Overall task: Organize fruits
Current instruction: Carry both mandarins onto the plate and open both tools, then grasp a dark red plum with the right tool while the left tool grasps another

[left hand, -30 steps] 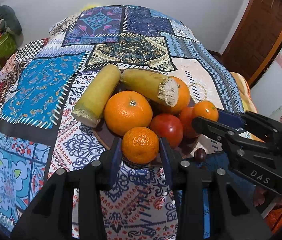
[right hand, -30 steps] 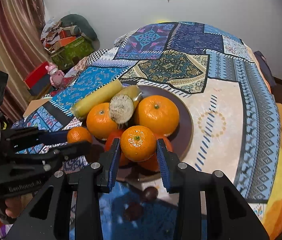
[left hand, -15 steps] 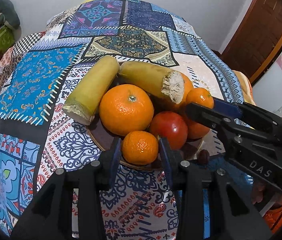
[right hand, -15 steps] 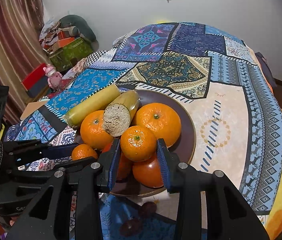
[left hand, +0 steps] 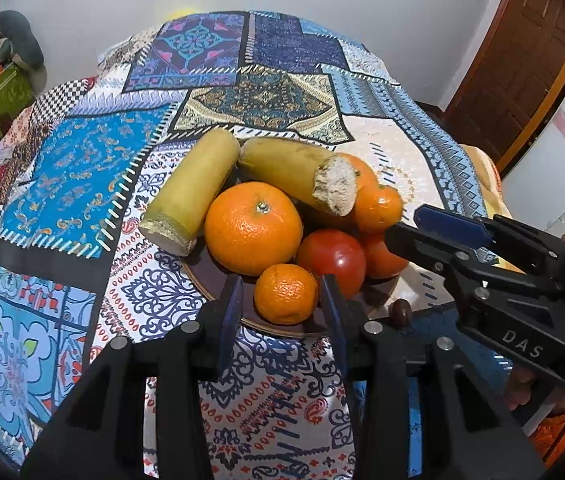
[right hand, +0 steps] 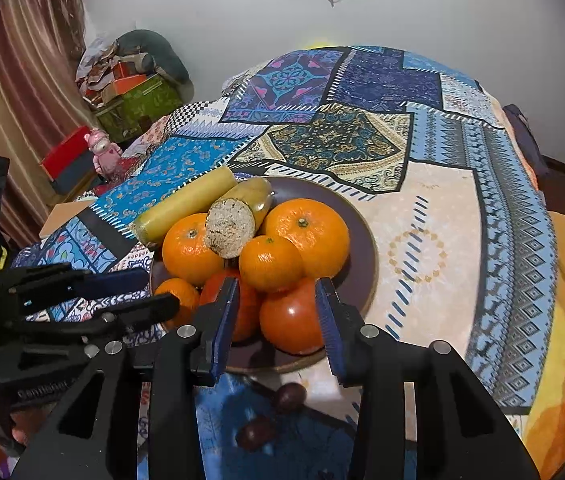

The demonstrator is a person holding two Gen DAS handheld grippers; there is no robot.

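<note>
A dark brown plate point(right hand: 362, 248) point(left hand: 210, 280) holds two yellow-green cane pieces point(left hand: 194, 188), large oranges point(left hand: 252, 228) and red tomatoes point(right hand: 290, 320). A small mandarin point(left hand: 285, 294) rests on the plate's near rim between the fingers of my left gripper point(left hand: 279, 282), with a gap showing beside the left pad. A second mandarin point(right hand: 270, 264) sits on top of the tomatoes, just beyond the tips of my right gripper point(right hand: 276, 284), apart from the right pad. The right gripper point(left hand: 404, 224) also shows in the left wrist view, and the left gripper point(right hand: 160, 290) in the right wrist view.
A patchwork cloth point(right hand: 422, 140) covers the round table. Two small dark fruits point(right hand: 290, 396) point(right hand: 256, 432) lie on the cloth in front of the plate. Boxes and clutter point(right hand: 134, 92) stand at the far left, and a wooden door point(left hand: 522, 60) is at the right.
Both mandarins were gripped above the plate. Now one lies on the near rim and the other on the pile, and each sits farther from its pads with a gap showing.
</note>
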